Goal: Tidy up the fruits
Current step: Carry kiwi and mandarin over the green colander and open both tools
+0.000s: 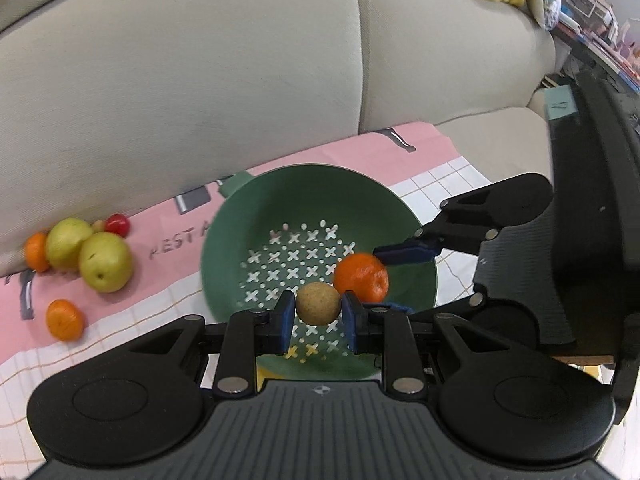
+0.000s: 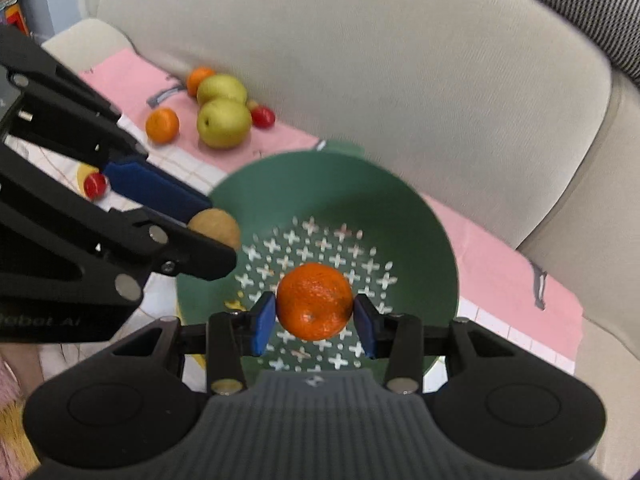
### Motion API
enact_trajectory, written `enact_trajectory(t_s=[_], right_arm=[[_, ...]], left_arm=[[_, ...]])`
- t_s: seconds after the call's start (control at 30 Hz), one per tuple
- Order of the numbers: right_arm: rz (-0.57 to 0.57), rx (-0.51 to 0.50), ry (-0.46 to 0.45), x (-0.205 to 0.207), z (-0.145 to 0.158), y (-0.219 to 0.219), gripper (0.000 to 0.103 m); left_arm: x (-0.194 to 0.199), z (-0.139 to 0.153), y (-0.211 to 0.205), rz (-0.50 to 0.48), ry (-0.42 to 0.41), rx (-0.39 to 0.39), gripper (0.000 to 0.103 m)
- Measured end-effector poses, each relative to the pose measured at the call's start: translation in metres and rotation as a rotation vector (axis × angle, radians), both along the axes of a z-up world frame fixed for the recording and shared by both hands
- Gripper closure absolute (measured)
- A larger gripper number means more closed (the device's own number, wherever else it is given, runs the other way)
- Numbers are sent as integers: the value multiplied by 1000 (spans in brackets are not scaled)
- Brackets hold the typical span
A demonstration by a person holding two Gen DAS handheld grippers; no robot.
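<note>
A beige sofa seat [image 1: 492, 128] carries everything, covered by a cloth [image 1: 360, 152] with a pink band along the backrest side and a white grid pattern nearer the cameras. On the cloth sits a green perforated colander [image 1: 320, 200]. To its side lie two yellow-green pears [image 1: 105, 262] touching each other, an orange [image 1: 36, 251] wedged behind them against the backrest, a loose orange [image 1: 65, 319] out in front, and a small red fruit [image 1: 118, 224]. Another small red fruit [image 2: 95, 185] lies on the white grid part

colander [image 2: 420, 216] open above — grippers crowd it
</note>
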State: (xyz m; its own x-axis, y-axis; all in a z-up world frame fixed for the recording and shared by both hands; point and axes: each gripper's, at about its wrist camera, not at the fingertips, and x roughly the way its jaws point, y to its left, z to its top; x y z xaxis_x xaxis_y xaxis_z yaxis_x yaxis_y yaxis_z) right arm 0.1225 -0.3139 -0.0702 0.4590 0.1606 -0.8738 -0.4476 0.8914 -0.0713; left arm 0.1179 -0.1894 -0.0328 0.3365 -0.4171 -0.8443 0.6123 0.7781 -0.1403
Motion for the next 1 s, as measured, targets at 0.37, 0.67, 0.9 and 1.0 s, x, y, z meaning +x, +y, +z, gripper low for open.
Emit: enact_trajectory(t_s=[0.37,0.67,0.9,1.0], right_arm=[[60,-5,145,20,-31,-7,63],[56,4,206,27,-45,-9,63],[56,6,233,29,-53,-9,63],[58,5,246,29,-57,-9,63]], left_arm=[[15,-29,-17,-56,74,34,75],[20,-43,-25,-72,107,77,75],[25,-50,-26,-74,125,123,75],[26,-51,-27,-75,127,141,75]])
